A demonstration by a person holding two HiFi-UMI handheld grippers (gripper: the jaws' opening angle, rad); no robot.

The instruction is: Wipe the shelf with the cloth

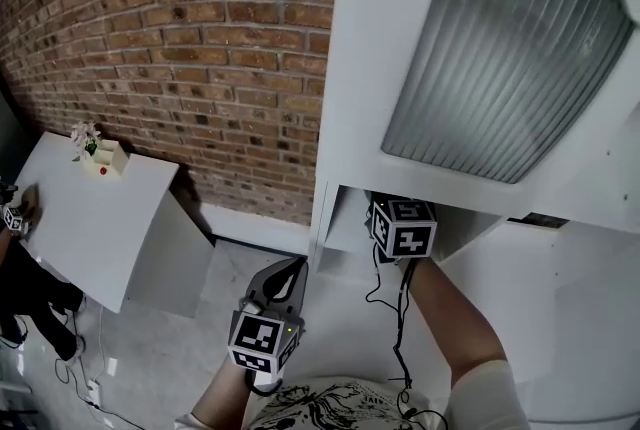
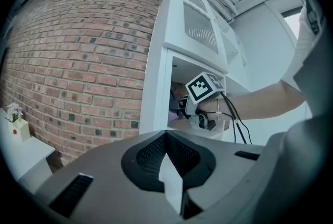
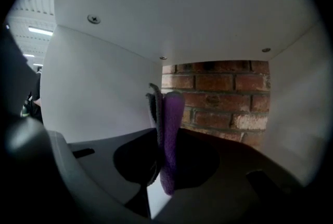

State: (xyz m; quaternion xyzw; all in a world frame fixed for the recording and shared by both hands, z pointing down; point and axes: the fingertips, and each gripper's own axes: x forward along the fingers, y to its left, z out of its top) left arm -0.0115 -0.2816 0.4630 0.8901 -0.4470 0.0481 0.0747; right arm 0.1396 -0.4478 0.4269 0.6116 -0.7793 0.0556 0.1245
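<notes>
My right gripper (image 3: 161, 132) is shut on a purple cloth (image 3: 171, 111), which stands up folded between its jaws. It is inside the open compartment of a white shelf unit (image 1: 345, 118); the compartment's left wall (image 3: 99, 92) and ceiling (image 3: 182, 9) surround it, with brick showing at the back. In the head view only its marker cube (image 1: 403, 226) shows at the compartment's mouth; the jaws and cloth are hidden inside. My left gripper (image 1: 291, 270) hangs lower left, outside the shelf, shut (image 2: 166, 139) with nothing in it and pointing toward the right gripper (image 2: 200, 108).
A ribbed glass door (image 1: 500, 48) sits above the compartment. A brick wall (image 1: 180, 38) runs behind. At left, a white table (image 1: 90, 218) carries a small flower pot (image 1: 95, 153). A person's legs (image 1: 25, 303) and cables (image 1: 90, 383) are on the floor.
</notes>
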